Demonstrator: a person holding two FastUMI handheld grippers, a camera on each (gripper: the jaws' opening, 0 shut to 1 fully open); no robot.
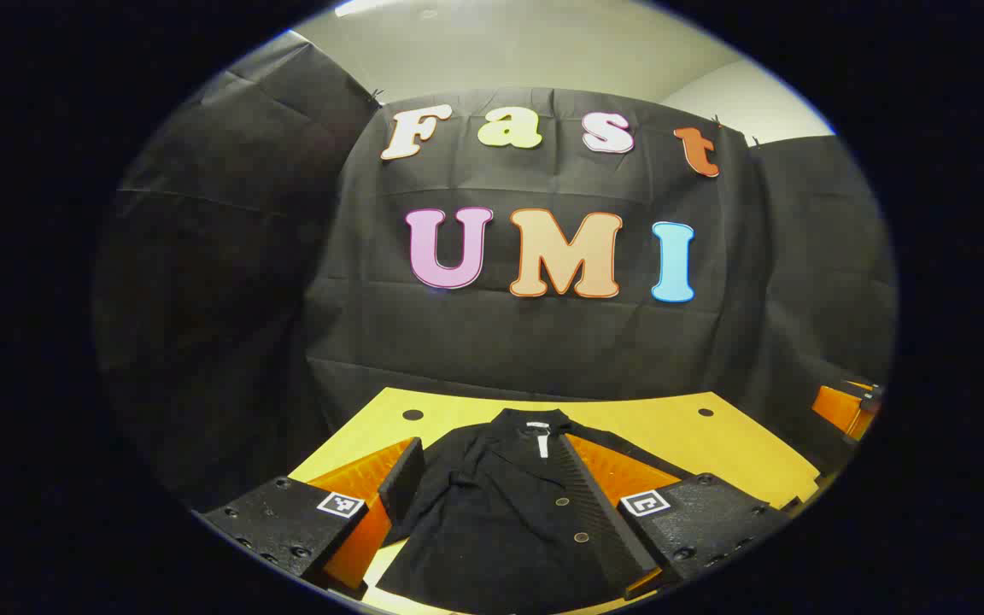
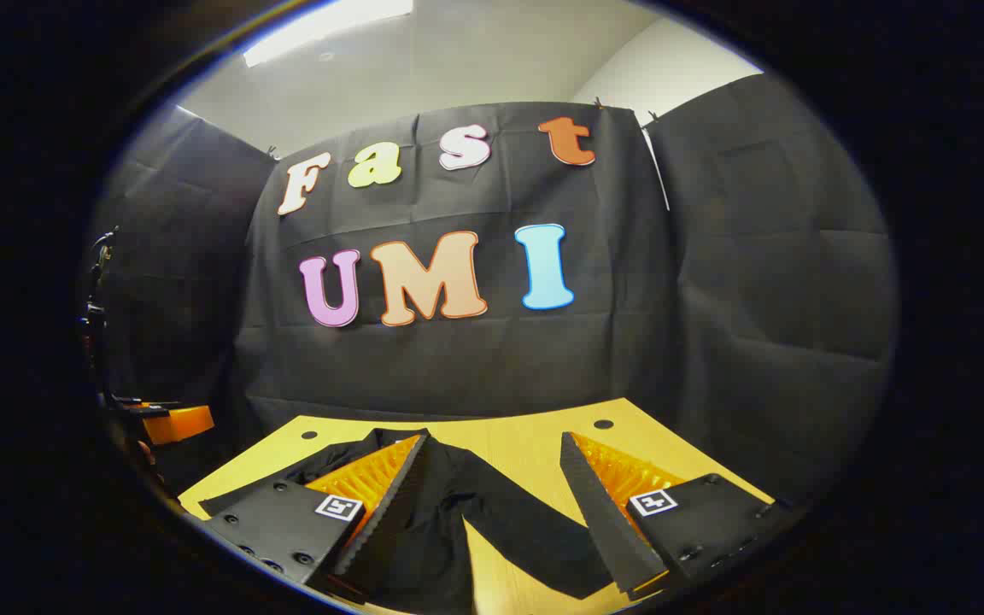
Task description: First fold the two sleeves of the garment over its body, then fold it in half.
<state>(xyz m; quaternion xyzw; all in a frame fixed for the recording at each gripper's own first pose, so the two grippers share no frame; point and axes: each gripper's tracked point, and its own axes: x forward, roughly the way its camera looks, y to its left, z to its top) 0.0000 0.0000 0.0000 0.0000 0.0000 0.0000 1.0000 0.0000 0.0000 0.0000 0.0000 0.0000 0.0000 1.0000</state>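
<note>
Garment [image 1: 500,512] lies flat on table [image 1: 714,444], both grippers' fingers spread above it.

The left tongs [image 1: 505,504] hang above the yellow worktop [image 1: 688,444] with the 2 fingers [image 1: 402,478] spread wide apart, nothing between them but air. Below and between them lies a dark garment [image 1: 500,512], collar toward the booth wall, with a white tag [image 1: 543,442] at the neck and a row of round buttons [image 1: 582,537] down its front. At the far right edge an orange part [image 1: 842,408] shows, possibly the other tongs; it is too cropped to tell.
</note>
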